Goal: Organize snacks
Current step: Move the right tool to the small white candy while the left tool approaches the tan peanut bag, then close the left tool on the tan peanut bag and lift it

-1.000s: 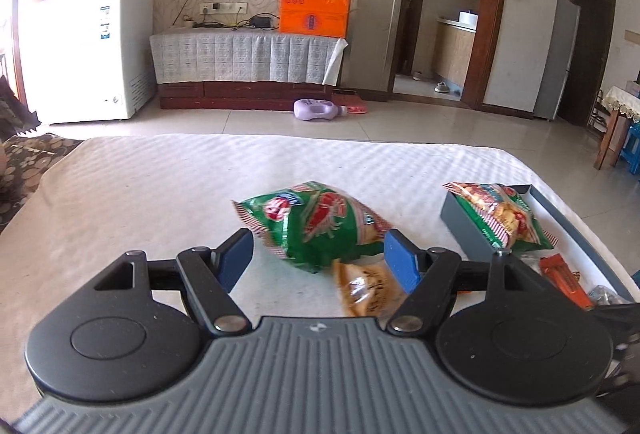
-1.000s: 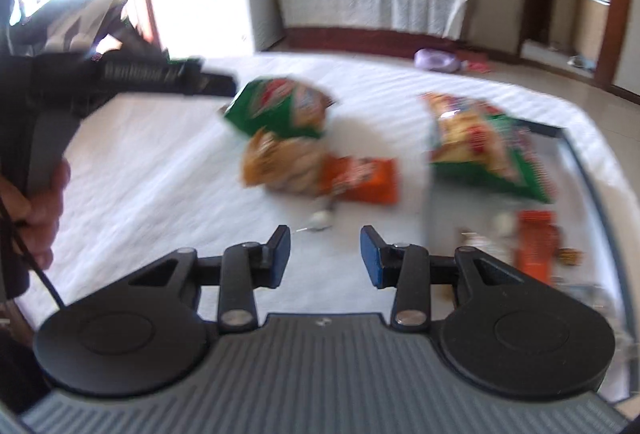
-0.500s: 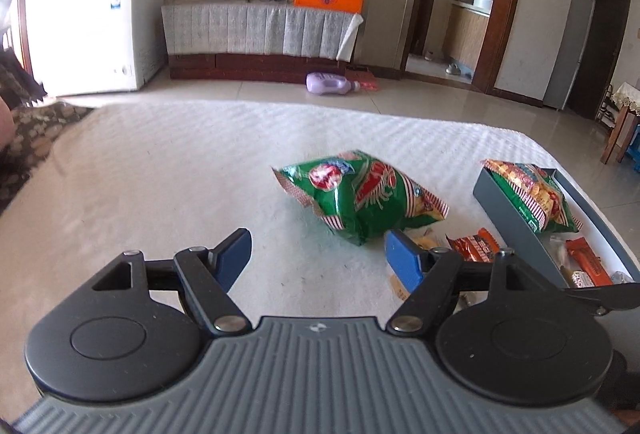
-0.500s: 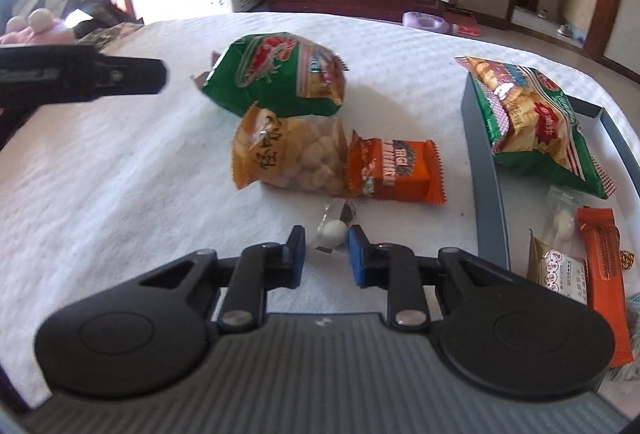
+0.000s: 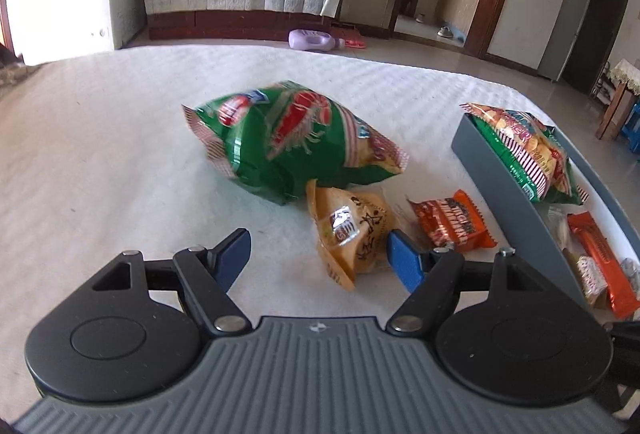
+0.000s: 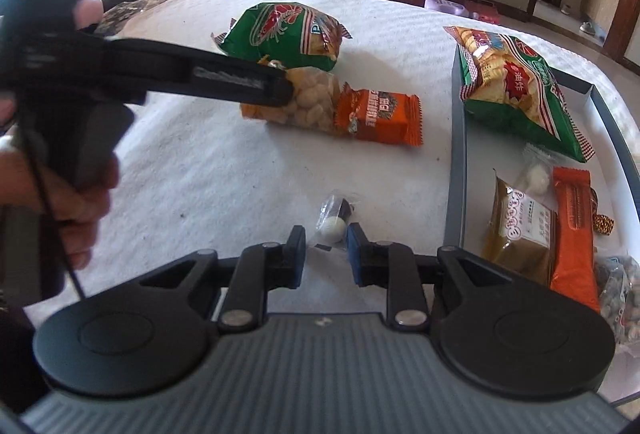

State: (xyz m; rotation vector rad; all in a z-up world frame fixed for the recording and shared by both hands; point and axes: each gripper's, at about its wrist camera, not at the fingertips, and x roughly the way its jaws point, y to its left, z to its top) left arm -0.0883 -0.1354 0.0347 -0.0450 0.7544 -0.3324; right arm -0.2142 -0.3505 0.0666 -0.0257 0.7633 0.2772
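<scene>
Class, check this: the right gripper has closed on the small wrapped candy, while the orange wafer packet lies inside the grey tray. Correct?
Not quite. The orange wafer packet lies on the white tablecloth, outside the grey tray, as the right wrist view shows. The right gripper has indeed closed on the small wrapped candy.

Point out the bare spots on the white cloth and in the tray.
The white cloth lies bare left of the orange wrapper and the small candy. In the grey tray, only its far right corner is free. The tray's near end is crowded with packets.

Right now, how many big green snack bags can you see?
2: one green shrimp-chip bag lies on the white tablecloth; the other green bag lies in the grey tray. None looks hidden.
</scene>
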